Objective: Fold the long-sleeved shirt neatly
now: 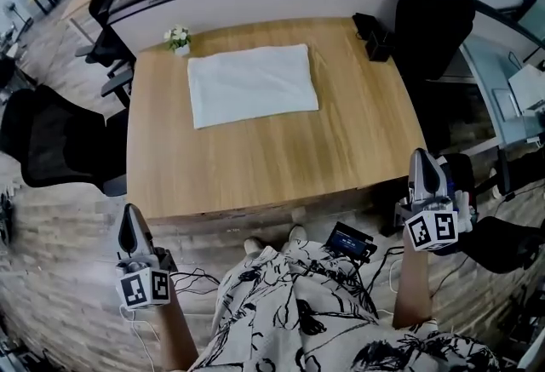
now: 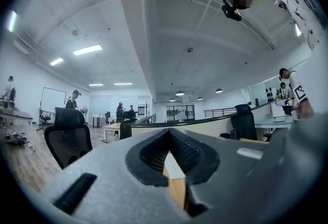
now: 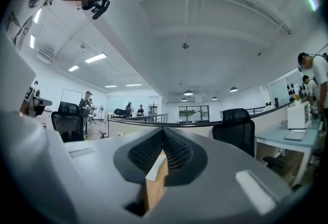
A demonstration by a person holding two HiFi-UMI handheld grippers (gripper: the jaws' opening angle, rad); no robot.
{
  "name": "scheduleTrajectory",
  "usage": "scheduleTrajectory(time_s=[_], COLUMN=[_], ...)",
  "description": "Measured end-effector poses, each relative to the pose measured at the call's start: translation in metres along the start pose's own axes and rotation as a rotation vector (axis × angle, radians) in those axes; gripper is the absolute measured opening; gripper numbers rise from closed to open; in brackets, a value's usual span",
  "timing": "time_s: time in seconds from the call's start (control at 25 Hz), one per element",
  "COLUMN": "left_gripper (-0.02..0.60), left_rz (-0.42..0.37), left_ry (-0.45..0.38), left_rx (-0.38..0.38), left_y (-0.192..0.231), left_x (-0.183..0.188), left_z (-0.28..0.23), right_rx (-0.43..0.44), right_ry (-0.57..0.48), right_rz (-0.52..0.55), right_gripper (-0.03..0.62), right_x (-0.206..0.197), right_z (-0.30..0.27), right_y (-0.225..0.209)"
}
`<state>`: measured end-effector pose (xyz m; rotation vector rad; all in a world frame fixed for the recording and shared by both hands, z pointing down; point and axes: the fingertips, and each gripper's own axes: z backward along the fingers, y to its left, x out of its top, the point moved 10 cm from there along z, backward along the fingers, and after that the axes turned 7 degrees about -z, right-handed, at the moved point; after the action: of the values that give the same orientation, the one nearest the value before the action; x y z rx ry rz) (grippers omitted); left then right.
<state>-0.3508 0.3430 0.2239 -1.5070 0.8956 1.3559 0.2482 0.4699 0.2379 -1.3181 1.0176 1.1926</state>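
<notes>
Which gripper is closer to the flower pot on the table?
Left. The left gripper is off the near left corner of the table, the flower pot at its far left corner; the right gripper is off the near right corner, diagonally across.

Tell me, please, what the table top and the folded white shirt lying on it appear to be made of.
The table top looks like light brown wood or wood-look laminate, matt; grain lines run across it, but they cannot separate the two. The folded white shirt looks like soft matt cloth, with faint creases and limp edges.
</notes>
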Motion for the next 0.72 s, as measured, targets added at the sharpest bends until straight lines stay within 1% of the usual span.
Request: scheduleTrajectory(time_s=[0.12,0.24,0.4,0.56,0.72], left_gripper=[0.005,0.005,0.005,0.005,0.005], left_rz=[0.019,0.042,0.026,0.008,0.013], left_ry=[0.018,0.025,0.024,0.022,0.027], left_rx=[0.025,0.004,-0.016,-0.004,0.008], left_y=[0.005,0.005,-0.001,0.001,0.004], left_x=[-0.009,-0.012,-0.015,-0.014,-0.016], left_z=[0.002,0.004,0.004,0.002,0.006], right_rx=[0.0,0.012,0.026,0.047,0.07], right_ry=[0.001,0.005,0.01,0.019,0.036], right_rz=[-0.007,0.003,0.023,0.041,0.074], right_gripper=[0.011,0.011,0.011,0.011,0.011], right_x=[-0.006,-0.006,-0.005,-0.006,-0.006], right_z=[0.0,-0.004,-0.008,-0.014,-0.014], right_y=[0.012,0.023,0.031,0.042,0.05])
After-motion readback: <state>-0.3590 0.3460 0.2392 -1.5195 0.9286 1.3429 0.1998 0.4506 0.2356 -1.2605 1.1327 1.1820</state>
